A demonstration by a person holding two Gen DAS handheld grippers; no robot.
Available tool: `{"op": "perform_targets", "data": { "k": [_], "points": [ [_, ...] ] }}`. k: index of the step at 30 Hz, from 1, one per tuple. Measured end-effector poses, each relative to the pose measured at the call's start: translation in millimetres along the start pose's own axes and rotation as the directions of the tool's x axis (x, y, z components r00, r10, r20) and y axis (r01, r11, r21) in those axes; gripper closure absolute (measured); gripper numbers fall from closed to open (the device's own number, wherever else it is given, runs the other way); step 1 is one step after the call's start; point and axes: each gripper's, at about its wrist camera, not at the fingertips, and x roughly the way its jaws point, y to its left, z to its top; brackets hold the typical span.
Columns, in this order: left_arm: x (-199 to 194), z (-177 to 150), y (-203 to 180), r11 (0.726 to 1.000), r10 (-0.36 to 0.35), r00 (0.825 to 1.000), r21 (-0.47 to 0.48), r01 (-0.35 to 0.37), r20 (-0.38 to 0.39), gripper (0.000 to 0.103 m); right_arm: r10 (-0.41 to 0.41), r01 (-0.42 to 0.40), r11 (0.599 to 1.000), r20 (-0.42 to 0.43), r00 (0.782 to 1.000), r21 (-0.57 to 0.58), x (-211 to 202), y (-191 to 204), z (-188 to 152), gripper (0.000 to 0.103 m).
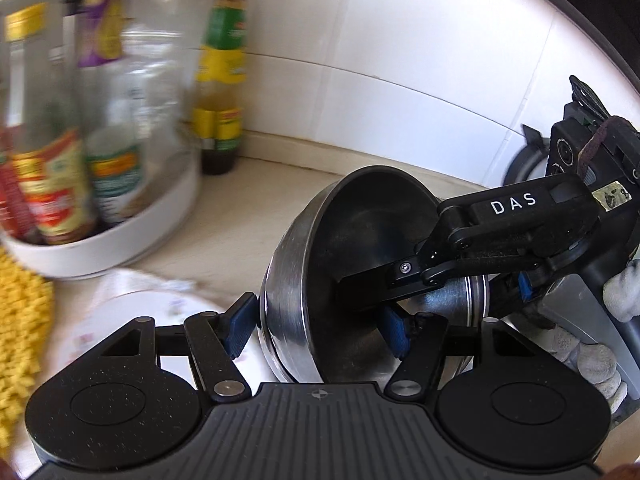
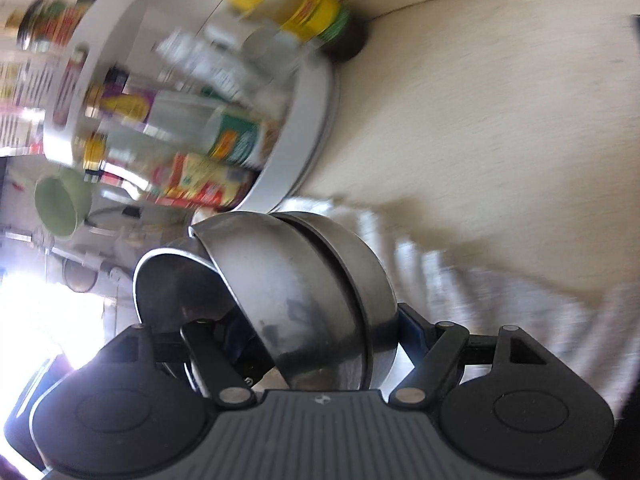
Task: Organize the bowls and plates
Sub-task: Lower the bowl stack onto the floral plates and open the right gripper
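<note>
The counter (image 1: 256, 216) is a pale beige surface, and it meets a wall of white tiles (image 1: 400, 40) at the back; on the counter stands a round white tray (image 1: 120, 240) full of sauce bottles, and one bottle with a yellow cap (image 1: 220, 80) stands just beside it near the wall; a yellow mat (image 1: 20, 320) lies at the left edge, and a white plate with small flowers (image 1: 152, 308) lies below the tray. The steel bowls (image 1: 320, 264), nested and tilted on their side, are above the counter between the two tools; the left gripper (image 1: 320, 330) pinches the bowls' wall, one blue pad outside and one inside; the right gripper (image 2: 320, 344) clamps the same stack (image 2: 304, 300) from the other side; a gloved hand (image 1: 600, 364) holds it.
</note>
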Motion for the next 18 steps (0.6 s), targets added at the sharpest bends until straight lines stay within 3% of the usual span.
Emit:
{"op": "perform_targets", "data": {
  "k": [9,18],
  "points": [
    [-44.6,-9.8,60.4,0.995,0.096,0.995,-0.031,-0.096,-0.012,0.03,0.029,-0.032,0.999,-0.1,0.995,-0.026,65.6,58.0,-17.3,0.015],
    [-48.1,-25.7,92.2,0.997,0.072,0.995,-0.035,-0.075,-0.074,0.029,-0.02,0.023,0.999,-0.122,0.992,0.024,100.2,62.6,-35.3,0.014]
  ]
}}
